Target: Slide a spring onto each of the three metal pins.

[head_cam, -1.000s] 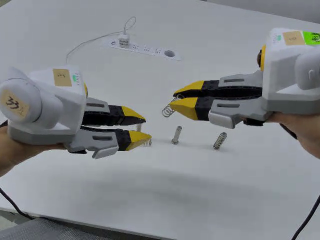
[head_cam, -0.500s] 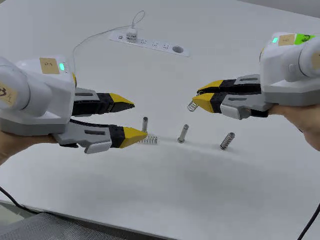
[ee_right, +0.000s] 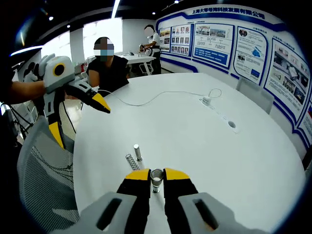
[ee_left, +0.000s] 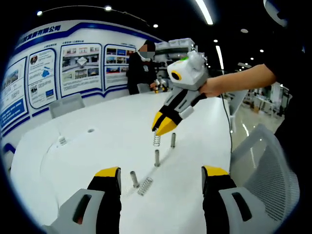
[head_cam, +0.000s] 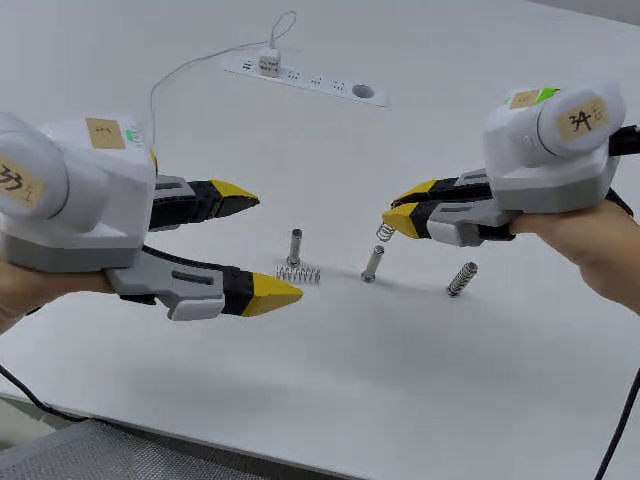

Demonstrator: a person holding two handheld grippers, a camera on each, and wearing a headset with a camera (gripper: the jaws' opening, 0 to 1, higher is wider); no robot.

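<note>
1. White worktop [head_cam: 330,400], bare across btm half of head view.
2. White power strip [head_cam: 305,78], top centre of head view, lying flat; round dark opening [head_cam: 363,92] at its right end.
3. Small white plug [head_cam: 268,62] in strip's left end; thin white cable [head_cam: 180,70] curves off to the left.
4. Blue/white info boards [ee_left: 83,63] on wall, upper left of left gripper view.
5. Grey mesh chair [ee_right: 44,180], lower left of right gripper view.
6. Seated person in dark top [ee_right: 109,73], upper left, same view.
7. Ceiling strip light [ee_left: 204,12], top of left gripper view.
</note>
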